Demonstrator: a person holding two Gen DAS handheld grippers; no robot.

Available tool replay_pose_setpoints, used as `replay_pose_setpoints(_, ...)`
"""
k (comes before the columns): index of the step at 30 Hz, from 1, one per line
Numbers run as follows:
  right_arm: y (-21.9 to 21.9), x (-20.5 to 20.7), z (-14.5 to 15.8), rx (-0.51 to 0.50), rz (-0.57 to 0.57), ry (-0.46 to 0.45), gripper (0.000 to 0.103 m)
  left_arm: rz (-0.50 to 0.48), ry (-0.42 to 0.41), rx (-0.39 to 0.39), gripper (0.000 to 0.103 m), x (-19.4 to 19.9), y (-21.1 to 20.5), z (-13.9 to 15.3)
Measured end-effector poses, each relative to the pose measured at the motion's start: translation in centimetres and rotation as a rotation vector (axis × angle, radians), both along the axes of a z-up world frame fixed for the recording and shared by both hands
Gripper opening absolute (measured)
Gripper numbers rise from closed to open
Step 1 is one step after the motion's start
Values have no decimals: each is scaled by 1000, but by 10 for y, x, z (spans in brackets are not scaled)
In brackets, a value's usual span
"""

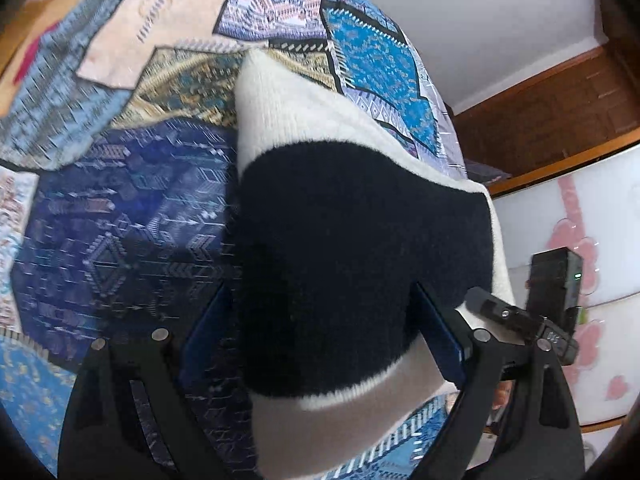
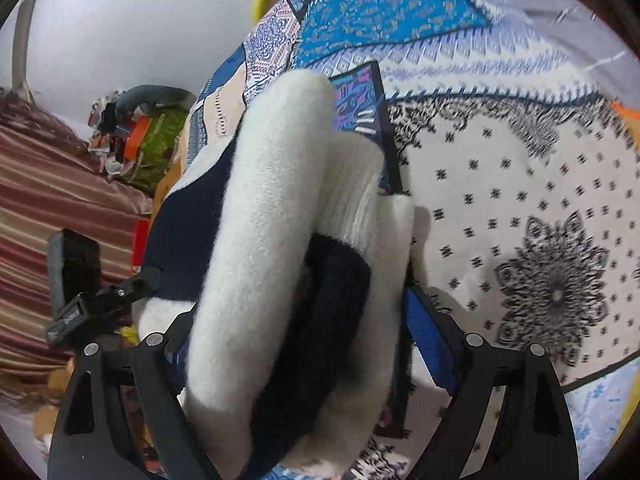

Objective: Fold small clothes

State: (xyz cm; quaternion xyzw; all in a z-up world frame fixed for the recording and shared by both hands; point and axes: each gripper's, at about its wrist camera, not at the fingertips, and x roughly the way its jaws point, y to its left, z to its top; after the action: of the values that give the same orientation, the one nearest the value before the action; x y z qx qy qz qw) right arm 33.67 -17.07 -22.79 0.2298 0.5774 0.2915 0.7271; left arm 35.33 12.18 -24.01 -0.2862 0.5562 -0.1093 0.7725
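A fuzzy knit garment with white and navy bands [image 1: 360,232] is held up over the patchwork bedspread [image 1: 120,216]. My left gripper [image 1: 320,320] is shut on its lower edge, the blue pads pressing on either side of the navy band. In the right wrist view the same garment [image 2: 260,220] is bunched in thick folds between the fingers of my right gripper [image 2: 296,332], which is shut on it. The other gripper's body shows at the edge of each view.
The patterned bedspread [image 2: 520,220] covers the bed under both grippers. A white cabinet with pink flowers [image 1: 580,240] and a wooden door stand to the right. A striped curtain [image 2: 60,208] and a pile of clutter [image 2: 136,140] lie to the left in the right wrist view.
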Motion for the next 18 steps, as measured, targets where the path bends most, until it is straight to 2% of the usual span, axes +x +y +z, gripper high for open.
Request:
replay_pose_setpoints(6, -1, -1, -8, 48, -20, 17, 89, 22, 53, -142, 91, 6, 3, -17)
replay_pose_setpoints(8, 0, -2, -7, 53, -22, 13, 87, 21, 46, -176, 84, 6, 3, -18)
replay_pose_setpoints(13, 2, -6, 7, 46, 16, -13, 58, 6, 21, -160, 75, 3, 0, -8)
replay_pose_setpoints(16, 4, -9, 17, 18, 29, -50, 48, 0, -2, -145, 69, -3, -1, 3)
replay_pose_setpoints(18, 4, -12, 23, 11, 32, -75, 44, -6, -27, -126, 67, -7, -2, 14)
